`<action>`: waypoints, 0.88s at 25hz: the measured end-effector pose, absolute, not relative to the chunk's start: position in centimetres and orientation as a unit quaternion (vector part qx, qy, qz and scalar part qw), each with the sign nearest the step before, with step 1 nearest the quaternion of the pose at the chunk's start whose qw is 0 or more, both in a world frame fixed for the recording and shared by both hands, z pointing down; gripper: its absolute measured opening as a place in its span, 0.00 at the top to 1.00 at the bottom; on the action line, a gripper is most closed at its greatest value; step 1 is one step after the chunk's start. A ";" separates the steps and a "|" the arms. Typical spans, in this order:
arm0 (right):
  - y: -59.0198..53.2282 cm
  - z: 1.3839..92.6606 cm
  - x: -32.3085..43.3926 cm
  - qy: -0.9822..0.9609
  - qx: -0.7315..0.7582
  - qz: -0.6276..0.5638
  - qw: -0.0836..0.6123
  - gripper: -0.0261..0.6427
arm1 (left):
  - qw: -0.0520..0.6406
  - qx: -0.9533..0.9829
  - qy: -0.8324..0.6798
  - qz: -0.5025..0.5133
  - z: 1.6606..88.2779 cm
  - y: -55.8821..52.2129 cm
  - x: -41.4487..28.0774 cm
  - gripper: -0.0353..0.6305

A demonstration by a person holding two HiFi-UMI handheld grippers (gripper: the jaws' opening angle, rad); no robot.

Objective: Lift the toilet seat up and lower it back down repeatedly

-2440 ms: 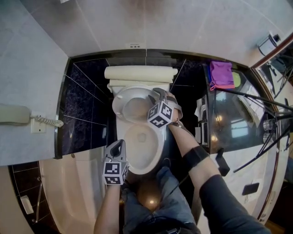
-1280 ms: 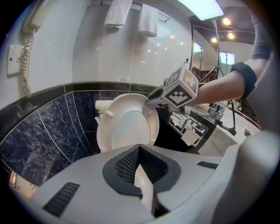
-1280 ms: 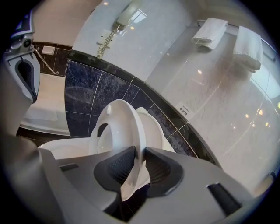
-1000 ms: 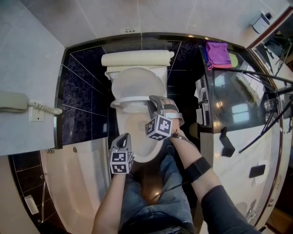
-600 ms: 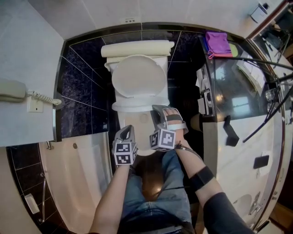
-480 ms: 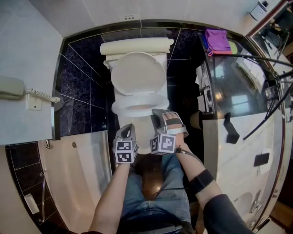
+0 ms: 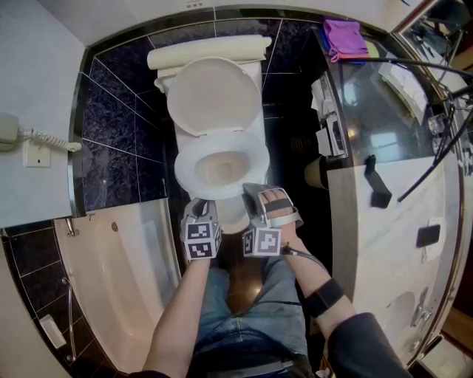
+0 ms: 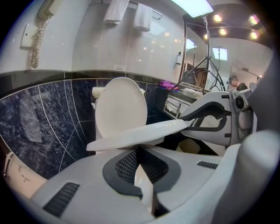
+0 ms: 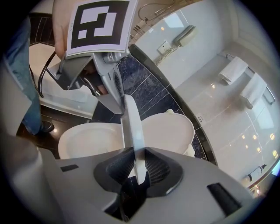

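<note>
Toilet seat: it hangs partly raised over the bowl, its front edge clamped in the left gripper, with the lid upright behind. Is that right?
Not quite: the right gripper, not the left gripper, clamps the toilet seat by its front edge, as the right gripper view shows. The rest holds: seat partly raised over the bowl, lid upright behind.

A white tub (image 7: pixel 111 288) fills one corner of a bathroom, where a band of dark blue marbled tile (image 7: pixel 118 125) runs along the wall behind it and pale wall (image 7: pixel 37 66) rises above that. On the pale wall above the tub hang a corded phone (image 7: pixel 6 129) and, farther along from it, two folded white towels (image 8: pixel 124 11). A dark glossy floor (image 7: pixel 292 159) lies beside the tub, and across it, well apart from the tub, stands a long counter (image 7: pixel 384 236) with a purple cloth (image 7: pixel 345 37) at its far end, black tripod legs (image 7: pixel 436 63) over it and ceiling spotlights (image 8: pixel 217 18) glowing above.
</note>
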State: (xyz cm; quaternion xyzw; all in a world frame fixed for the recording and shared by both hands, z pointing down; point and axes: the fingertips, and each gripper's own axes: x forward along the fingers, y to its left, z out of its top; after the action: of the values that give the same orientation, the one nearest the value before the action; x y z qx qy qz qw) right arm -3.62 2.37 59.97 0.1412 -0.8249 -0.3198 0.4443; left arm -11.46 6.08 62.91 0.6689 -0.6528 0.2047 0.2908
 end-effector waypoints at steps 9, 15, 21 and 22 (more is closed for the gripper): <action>7.6 62.8 -0.7 -0.828 0.111 -0.296 0.464 0.89 | 0.319 0.672 -0.636 0.204 66.4 10.1 -9.5 0.95; 7.8 64.1 2.5 -0.834 0.170 -0.237 0.468 0.94 | 0.346 0.667 -0.626 0.207 69.8 13.0 -8.1 0.95; 3.7 67.1 3.5 -0.840 0.252 -0.162 0.452 0.94 | 0.350 0.669 -0.619 0.219 74.6 15.9 -6.5 0.95; 3.1 67.8 3.5 -0.842 0.262 -0.151 0.447 0.94 | 0.350 0.669 -0.617 0.222 75.6 16.5 -6.2 0.95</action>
State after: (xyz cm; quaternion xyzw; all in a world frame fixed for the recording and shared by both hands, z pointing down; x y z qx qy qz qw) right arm 3.53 3.08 67.78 0.2625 -0.8415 -0.1508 0.4474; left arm -6.18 16.55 75.62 0.6687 -0.6172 0.2223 0.3500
